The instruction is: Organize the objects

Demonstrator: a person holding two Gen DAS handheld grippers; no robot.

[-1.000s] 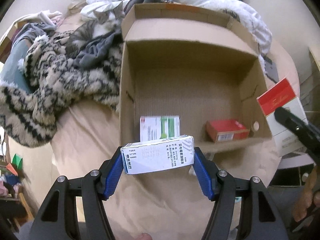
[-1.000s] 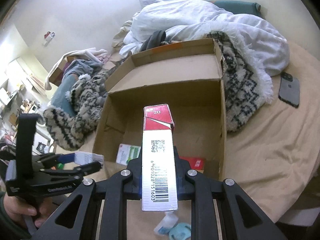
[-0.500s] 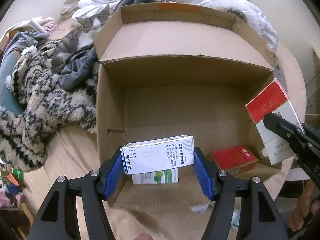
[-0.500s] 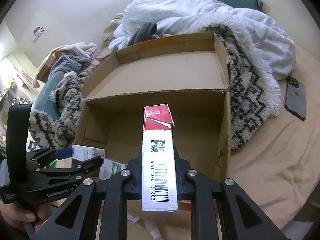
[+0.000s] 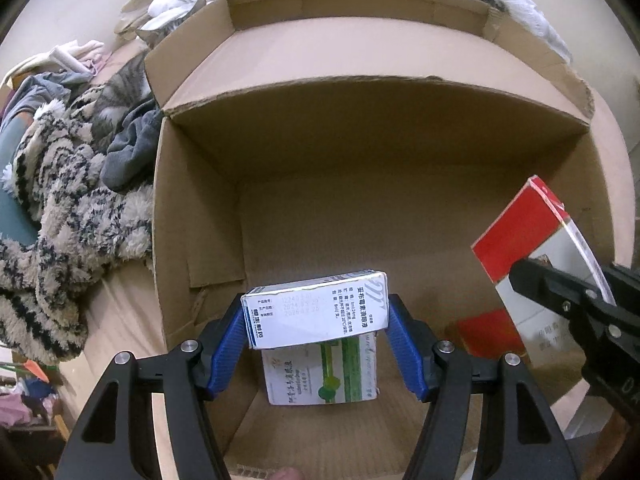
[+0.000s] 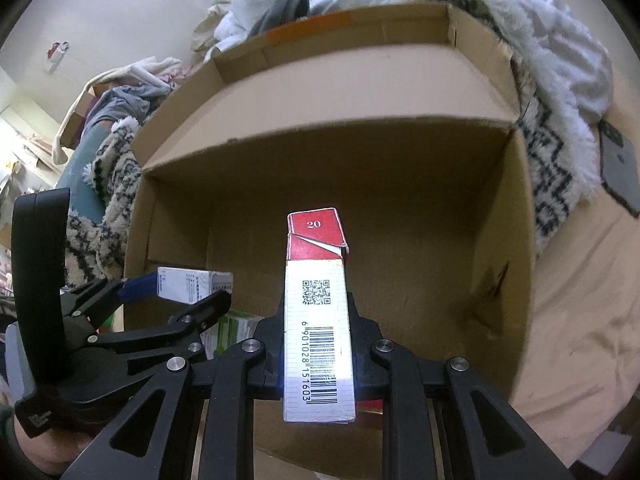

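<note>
Open brown cardboard box (image 5: 392, 168) on a beige bedsheet (image 6: 592, 280). Left gripper (image 5: 316, 322), blue pads clamped on a white-and-blue rectangular carton (image 5: 316, 310), hangs over the box's near left floor, above a white-and-green flat carton (image 5: 320, 372) lying there. Right gripper (image 6: 318, 344), fingers clamped on a tall red-and-white pack (image 6: 318, 320), is at the near right, above a flat red pack (image 5: 488, 332). Patterned fleece blanket (image 5: 60, 208) lies left of the box.
</note>
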